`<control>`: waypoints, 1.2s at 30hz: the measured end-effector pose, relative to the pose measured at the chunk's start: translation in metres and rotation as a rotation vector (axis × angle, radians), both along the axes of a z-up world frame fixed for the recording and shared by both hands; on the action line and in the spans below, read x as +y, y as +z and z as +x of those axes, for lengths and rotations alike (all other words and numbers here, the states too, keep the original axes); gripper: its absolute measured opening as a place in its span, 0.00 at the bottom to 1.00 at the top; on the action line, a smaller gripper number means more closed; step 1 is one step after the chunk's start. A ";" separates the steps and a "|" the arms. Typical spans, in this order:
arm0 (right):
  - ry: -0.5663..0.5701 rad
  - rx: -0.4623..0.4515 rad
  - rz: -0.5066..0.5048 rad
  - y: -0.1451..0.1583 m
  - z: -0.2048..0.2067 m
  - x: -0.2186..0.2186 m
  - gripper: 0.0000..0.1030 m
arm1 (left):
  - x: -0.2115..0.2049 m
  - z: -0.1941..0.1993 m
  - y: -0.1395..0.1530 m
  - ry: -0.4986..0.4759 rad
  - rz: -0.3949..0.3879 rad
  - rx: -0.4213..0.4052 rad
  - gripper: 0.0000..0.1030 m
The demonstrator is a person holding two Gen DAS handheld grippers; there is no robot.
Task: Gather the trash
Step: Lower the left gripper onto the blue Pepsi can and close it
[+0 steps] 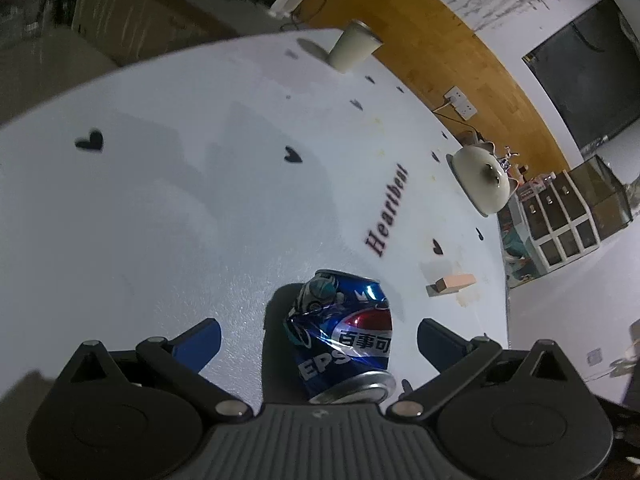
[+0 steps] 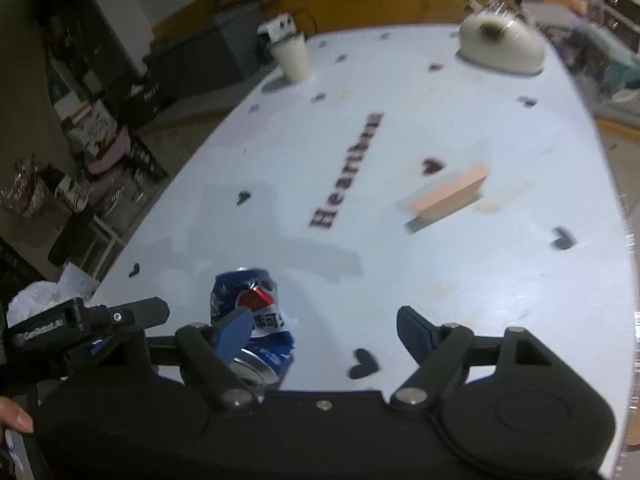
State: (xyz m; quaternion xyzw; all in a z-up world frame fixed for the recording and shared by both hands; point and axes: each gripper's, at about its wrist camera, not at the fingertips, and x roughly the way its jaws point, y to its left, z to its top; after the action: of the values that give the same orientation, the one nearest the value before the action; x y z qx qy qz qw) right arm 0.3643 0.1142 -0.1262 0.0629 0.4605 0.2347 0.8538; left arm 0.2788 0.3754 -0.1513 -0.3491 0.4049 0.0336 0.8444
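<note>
Left wrist view: we see our left gripper [image 1: 319, 334] with its jaws spread wide, and the crushed blue cola can [image 1: 342, 330] lying on its side between them on the white table [image 1: 160, 208]; neither blue finger [image 1: 200, 344] touches it.
Step in hand: we judge this is the approach to the can, the first piece of trash, with no grip made yet.
Next move: we need to settle the fingers around the can's dented body and close them evenly, since a crushed can may twist or slip.
Right wrist view: our right gripper [image 2: 322, 330] is also released and holds nothing; the can [image 2: 252, 320] sits behind its left finger [image 2: 236, 330], not between the two.
Only this view shows: the left gripper's black arm [image 2: 100, 320] coming in from the side, and white crumpled trash [image 2: 36, 300] beyond the table edge.
Both views show: a paper cup [image 1: 354, 46], a white bowl-like dish [image 1: 480, 176] and a small pink block [image 2: 450, 194], all well apart from the can.
</note>
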 end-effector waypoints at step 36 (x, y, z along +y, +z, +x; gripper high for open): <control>0.113 0.054 -0.010 -0.037 0.031 0.026 0.38 | 0.000 0.041 -0.046 -0.043 -0.182 0.072 0.44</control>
State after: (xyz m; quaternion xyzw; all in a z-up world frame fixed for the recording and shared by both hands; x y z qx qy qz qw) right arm 0.3954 0.1398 -0.1633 0.0389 0.4872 0.2787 0.8267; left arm 0.3198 0.3755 -0.1975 -0.4141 0.4437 -0.0092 0.7947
